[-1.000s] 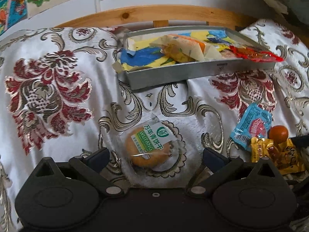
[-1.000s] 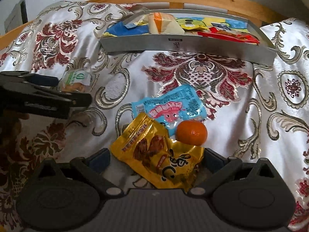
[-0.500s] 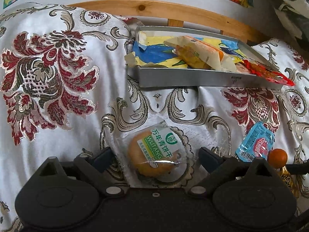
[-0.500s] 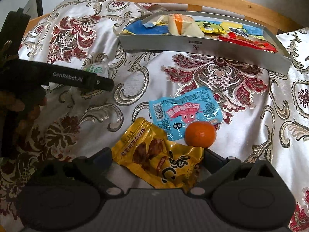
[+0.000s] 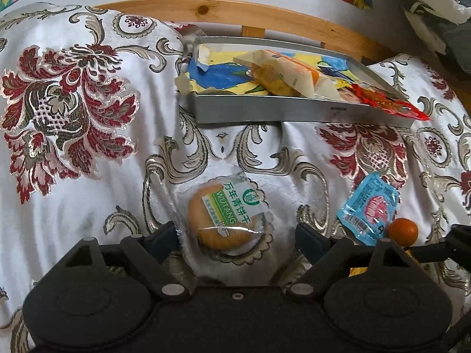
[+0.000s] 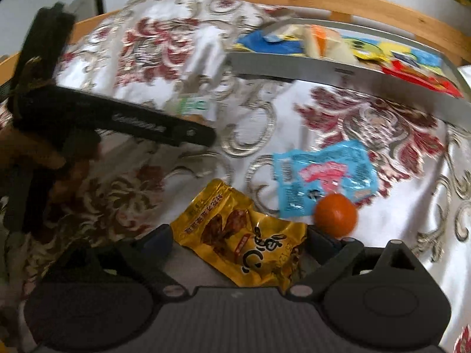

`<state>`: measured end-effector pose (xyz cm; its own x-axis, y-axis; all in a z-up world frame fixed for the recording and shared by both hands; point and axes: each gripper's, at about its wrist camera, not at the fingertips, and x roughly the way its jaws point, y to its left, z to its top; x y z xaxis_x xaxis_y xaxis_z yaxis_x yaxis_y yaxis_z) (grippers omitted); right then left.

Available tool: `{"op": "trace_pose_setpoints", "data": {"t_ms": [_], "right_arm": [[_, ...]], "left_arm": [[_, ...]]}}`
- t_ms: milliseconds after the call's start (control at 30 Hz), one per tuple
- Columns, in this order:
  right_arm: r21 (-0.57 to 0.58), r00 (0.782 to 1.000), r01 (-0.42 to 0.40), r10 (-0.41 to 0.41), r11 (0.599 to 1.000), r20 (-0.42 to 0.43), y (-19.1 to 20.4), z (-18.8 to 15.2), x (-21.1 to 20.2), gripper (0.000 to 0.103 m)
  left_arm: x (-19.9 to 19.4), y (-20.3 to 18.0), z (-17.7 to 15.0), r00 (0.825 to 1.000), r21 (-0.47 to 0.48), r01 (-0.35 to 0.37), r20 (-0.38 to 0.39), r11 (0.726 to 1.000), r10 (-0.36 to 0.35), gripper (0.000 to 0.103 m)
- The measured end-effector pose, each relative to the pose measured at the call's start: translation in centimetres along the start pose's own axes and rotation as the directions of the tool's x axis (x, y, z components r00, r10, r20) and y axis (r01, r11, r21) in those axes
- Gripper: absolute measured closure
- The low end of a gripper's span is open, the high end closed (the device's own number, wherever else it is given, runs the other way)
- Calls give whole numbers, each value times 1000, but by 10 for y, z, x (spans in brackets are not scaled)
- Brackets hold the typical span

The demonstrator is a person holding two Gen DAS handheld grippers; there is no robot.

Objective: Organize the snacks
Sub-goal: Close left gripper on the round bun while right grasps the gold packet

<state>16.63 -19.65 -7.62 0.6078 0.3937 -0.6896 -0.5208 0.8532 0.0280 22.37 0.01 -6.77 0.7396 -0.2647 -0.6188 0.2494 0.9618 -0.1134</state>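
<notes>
A round biscuit in a clear wrapper with a green label (image 5: pixel 226 217) lies on the patterned cloth between the fingers of my open left gripper (image 5: pixel 235 234). A yellow snack pouch (image 6: pixel 241 235) lies between the fingers of my open right gripper (image 6: pixel 238 236). Just beyond it are a small orange (image 6: pixel 335 214) and a light blue packet (image 6: pixel 323 173), also seen as the orange (image 5: pixel 402 231) and the blue packet (image 5: pixel 369 209) in the left wrist view. A grey metal tray (image 5: pixel 294 113) holding several snack packets stands at the back, tray wall (image 6: pixel 338 72).
The white cloth with red and silver floral pattern (image 5: pixel 70 111) covers the whole surface. A wooden rail (image 5: pixel 206 8) runs behind the tray. The left gripper's body with a hand (image 6: pixel 38 147) on it fills the left of the right wrist view.
My left gripper has moved forward around the biscuit and turned a little. My right gripper has moved forward over the yellow pouch; its view is blurred from motion. Nothing has been gripped.
</notes>
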Motion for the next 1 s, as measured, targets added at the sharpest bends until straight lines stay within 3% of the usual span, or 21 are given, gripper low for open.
{"op": "trace_pose_setpoints", "data": {"t_ms": [133, 300, 433, 533, 600, 833, 1000], "right_arm": [[-39, 1000, -24, 24, 999, -3, 4, 2, 3, 4], [-88, 999, -49, 47, 995, -28, 7, 4, 13, 3], [-101, 999, -44, 43, 994, -14, 9, 3, 14, 9], [-83, 1000, -28, 29, 996, 4, 8, 1, 12, 24], [-71, 999, -34, 34, 997, 1, 7, 0, 12, 25], [-55, 992, -118, 115, 992, -56, 5, -1, 7, 14], [-147, 994, -106, 100, 984, -47, 11, -1, 2, 8]], "left_arm": [[4, 4, 5, 1000, -33, -8, 7, 999, 8, 10], [13, 8, 9, 1000, -57, -19, 13, 998, 19, 10], [14, 8, 10, 999, -50, -49, 13, 998, 49, 20], [12, 7, 9, 997, -46, -70, 18, 996, 71, 29], [11, 8, 8, 997, -52, -77, 19, 996, 78, 33], [1, 5, 4, 999, -48, -49, 11, 998, 50, 39], [-10, 2, -3, 1000, -67, -13, -20, 998, 12, 42]]}}
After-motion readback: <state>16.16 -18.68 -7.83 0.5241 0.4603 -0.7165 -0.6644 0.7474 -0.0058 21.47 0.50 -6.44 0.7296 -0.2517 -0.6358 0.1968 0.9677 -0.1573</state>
